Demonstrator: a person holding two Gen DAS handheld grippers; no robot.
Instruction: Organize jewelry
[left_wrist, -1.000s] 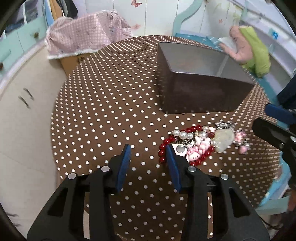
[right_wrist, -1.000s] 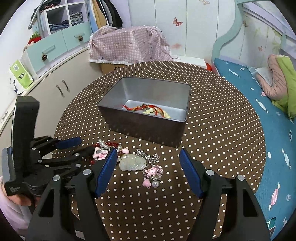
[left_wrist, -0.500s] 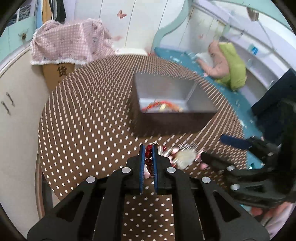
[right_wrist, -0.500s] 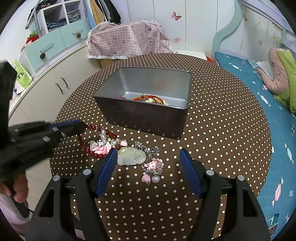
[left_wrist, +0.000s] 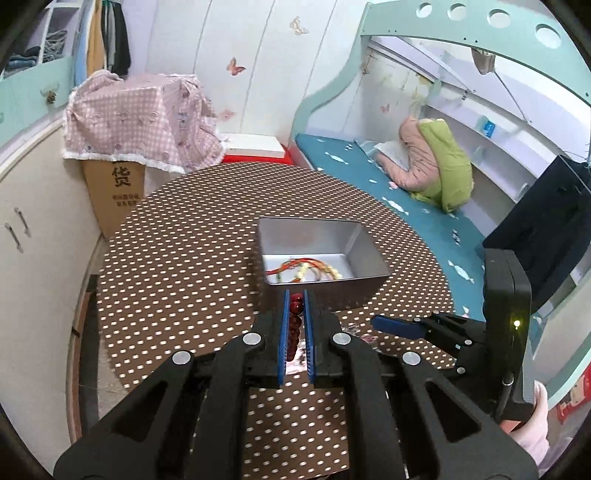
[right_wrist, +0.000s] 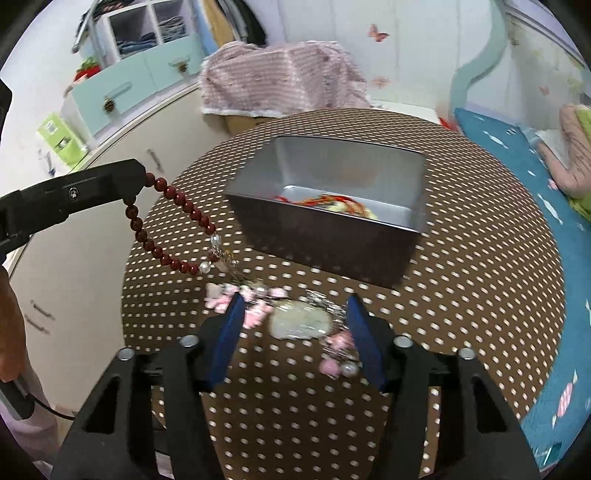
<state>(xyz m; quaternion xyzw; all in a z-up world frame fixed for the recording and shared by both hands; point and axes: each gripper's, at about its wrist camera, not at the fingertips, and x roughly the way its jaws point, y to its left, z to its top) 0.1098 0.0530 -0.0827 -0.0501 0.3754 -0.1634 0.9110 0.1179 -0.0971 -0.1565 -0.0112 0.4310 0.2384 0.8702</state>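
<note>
Between the blue pads of our left gripper (left_wrist: 294, 301) sits the red bead bracelet (right_wrist: 173, 229), pinched tight; from the right wrist view we see it hang off the gripper tip in a loop, clear of the worktop (right_wrist: 461, 288), to the left of the metal tin (right_wrist: 328, 206). Its low end carries two white pearls and a small tassel, which hangs just over the pink charms (right_wrist: 236, 299).

Our right gripper (right_wrist: 295, 328) stands half open, its jaws having just been closing, and nothing is pressed between them — the pale jade pendant (right_wrist: 299, 323) lies on the worktop in the gap, in front of the tin. A pink charm cluster with a pearl (right_wrist: 338, 356) lies by the right pad.

We work on a round worktop under a brown cloth with white dots. Behind the tin stands a cardboard box (left_wrist: 118, 192) draped in pink checked cloth (left_wrist: 140, 118); to the tin's right runs a bed (left_wrist: 373, 181) with a teal cover, and to its left are cream cupboards (right_wrist: 74, 258).

Each bead is dark red, round and glossy. Inside the tin lies a tangle of red cords and pale beads (left_wrist: 306, 269).
</note>
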